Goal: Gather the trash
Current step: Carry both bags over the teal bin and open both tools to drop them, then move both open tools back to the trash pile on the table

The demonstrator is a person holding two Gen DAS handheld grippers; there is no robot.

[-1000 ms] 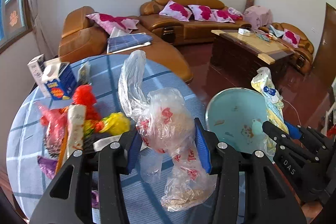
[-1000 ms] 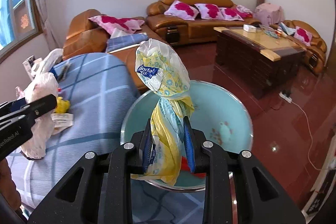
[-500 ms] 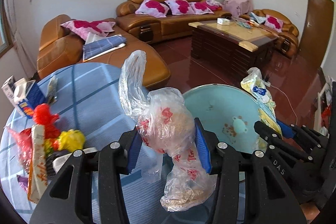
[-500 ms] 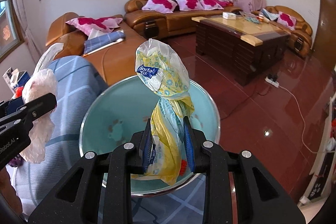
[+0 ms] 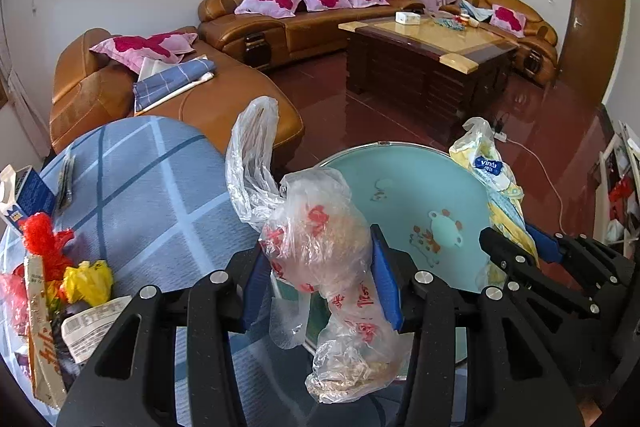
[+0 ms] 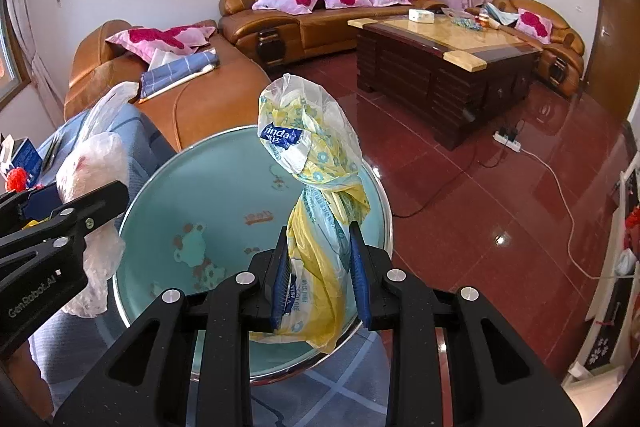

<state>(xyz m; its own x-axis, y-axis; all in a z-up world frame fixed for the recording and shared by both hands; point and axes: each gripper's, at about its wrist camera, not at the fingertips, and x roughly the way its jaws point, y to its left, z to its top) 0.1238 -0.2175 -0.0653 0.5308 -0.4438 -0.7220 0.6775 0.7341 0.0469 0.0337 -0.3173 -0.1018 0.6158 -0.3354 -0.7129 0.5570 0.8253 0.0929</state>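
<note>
Since a second ago: both my grippers have swung right, off the blue checked tablecloth [image 5: 160,195] and over the teal basin [image 5: 416,187], each keeping its bag.
Left gripper [image 5: 320,279]: my jaws pinch the clear bag with red print [image 5: 320,239] at its middle; its neck stands above them, its crumpled bottom hangs below.
Right gripper [image 6: 320,267]: my jaws pinch the yellow wrapper [image 6: 316,239] below its knot, the puffed top standing over the basin.
Basin: my bags and fingers cover its near rim and part of its floor; a cartoon print shows on the bottom.
Litter left behind: a red tuft [image 5: 40,235], a yellow scrap [image 5: 88,279] and a carton [image 5: 24,195] lie at the left edge of the left view, partly cut off.
Hard to read: what fills the clear bag; something pale brown.
</note>
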